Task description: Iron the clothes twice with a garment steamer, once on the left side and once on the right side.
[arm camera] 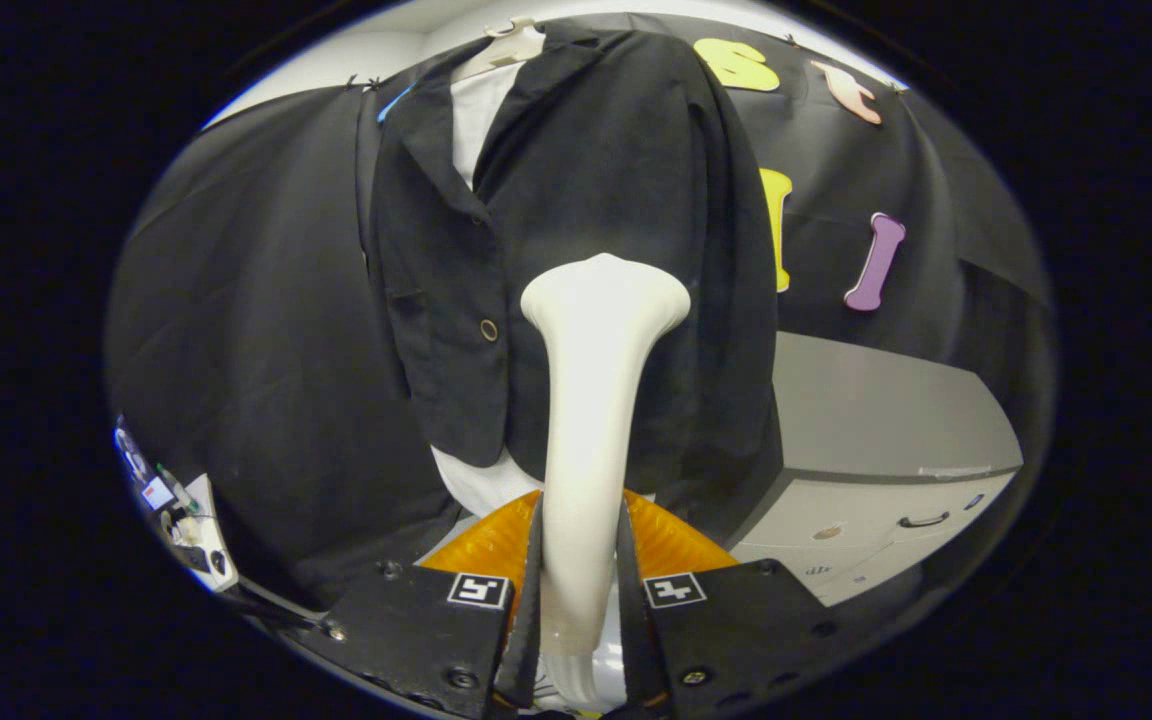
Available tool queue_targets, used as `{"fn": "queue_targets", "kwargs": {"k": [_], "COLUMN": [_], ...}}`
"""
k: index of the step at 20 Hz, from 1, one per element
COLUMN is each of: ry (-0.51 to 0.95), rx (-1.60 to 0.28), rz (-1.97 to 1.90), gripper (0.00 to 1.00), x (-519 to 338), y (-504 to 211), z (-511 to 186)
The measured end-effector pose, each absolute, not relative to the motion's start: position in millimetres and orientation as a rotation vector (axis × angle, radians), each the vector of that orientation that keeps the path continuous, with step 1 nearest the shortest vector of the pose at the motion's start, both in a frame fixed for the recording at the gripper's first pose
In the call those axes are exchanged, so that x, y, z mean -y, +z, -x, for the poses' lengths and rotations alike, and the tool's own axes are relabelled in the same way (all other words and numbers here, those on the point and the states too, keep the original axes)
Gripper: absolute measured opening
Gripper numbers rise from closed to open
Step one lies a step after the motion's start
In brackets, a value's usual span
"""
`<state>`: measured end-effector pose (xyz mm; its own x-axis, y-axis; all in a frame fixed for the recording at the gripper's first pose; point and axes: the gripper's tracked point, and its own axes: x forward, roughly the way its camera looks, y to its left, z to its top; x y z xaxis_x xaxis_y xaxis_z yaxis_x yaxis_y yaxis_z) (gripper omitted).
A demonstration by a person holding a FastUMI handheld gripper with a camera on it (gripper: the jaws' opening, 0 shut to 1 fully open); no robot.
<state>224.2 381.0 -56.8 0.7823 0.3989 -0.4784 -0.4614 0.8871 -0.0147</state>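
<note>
Claw [581, 600] clamps steamer [596, 400] against black jacket [576, 180]; grey cabinet [876, 440] beside.

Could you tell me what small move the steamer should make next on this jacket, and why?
Probably a slow stroke down the panel. The hand-held gripper is shut on the garment steamer, whose head sits mid-height on the black jacket, on the front panel beside the button. Fabric lies below the head down to the hem, apparently not yet covered.
</note>
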Motion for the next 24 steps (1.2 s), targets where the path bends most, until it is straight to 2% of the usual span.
{"fn": "queue_targets", "kwargs": {"k": [15,20,24], "ry": [0.439,0.437,0.436], "rx": [-0.642,-0.616,-0.532], "rz": [0.171,0.159,0.123], "gripper": [0.36,0.36,0.36], "x": [-358,-357,-364], "y": [-135,-121,-74], "z": [-227,-225,-219]}}
